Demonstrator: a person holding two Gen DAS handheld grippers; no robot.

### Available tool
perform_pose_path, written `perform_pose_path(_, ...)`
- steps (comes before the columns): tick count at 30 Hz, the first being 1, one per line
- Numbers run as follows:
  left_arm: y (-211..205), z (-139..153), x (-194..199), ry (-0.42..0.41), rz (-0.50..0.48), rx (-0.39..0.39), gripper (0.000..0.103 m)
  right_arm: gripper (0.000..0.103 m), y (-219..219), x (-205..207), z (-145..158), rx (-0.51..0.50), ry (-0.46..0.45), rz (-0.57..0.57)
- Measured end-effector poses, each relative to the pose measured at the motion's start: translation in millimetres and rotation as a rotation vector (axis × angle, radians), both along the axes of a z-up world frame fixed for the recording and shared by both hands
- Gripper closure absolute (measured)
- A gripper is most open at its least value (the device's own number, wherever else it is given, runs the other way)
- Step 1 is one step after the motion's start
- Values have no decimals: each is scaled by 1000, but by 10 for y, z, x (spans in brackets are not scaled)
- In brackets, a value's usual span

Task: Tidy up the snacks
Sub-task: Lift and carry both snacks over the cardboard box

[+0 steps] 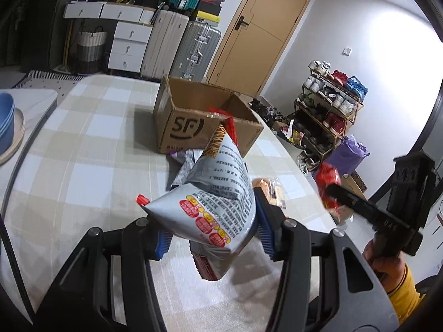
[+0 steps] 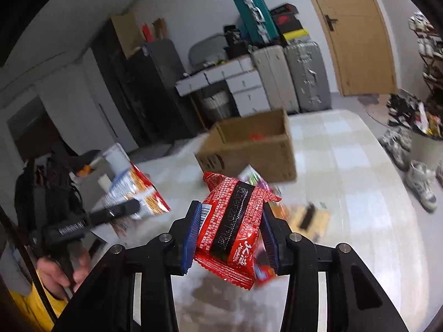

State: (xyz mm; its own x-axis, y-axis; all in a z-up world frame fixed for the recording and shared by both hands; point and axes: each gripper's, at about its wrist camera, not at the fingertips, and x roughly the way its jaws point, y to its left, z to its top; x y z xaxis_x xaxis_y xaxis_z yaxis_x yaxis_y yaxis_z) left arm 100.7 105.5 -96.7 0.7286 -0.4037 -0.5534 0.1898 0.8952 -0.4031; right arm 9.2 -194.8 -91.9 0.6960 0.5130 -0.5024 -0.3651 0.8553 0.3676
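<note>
We are observing the left tool (image 1: 211,231) gripping a grey-white snack bag (image 1: 218,191) between its blue pads (image 1: 163,244), the bag standing clear above the checked tabletop (image 1: 91,144) with its red top pointing toward twelve o'clock. We are noting the open cardboard box (image 1: 193,127) at twelve o'clock from this tool, resting on the tabletop, with loose snack packets (image 1: 185,163) lying just in front of its near wall. A wrapped bun (image 1: 265,186) is showing at one o'clock, partly hidden behind the right pad.

We are recording the right tool (image 2: 229,239) gripping a red snack packet (image 2: 235,229) with a black band, both pads pressing its sides; the packet is hanging above the tabletop, not touching it. The cardboard box in this view is sitting at twelve o'clock, something red lying inside it; we cannot tell what. More packets (image 2: 313,218) are lying on the tabletop at two o'clock, blurred.

We are seeing each tool in the other's view: the right one at three o'clock, the left one at nine o'clock, each carried by a hand (image 2: 59,272) in a yellow sleeve (image 1: 405,294).
</note>
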Motion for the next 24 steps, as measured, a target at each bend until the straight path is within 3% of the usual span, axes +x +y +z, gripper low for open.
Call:
perform_pose_path(8,-26,219,-21,-20,12,-1,55,61,144,175,407,57,-89,86)
perform_pose_path(24,-141,429,351,-21,-7,2,55,61,152,699,565,83,-84,119)
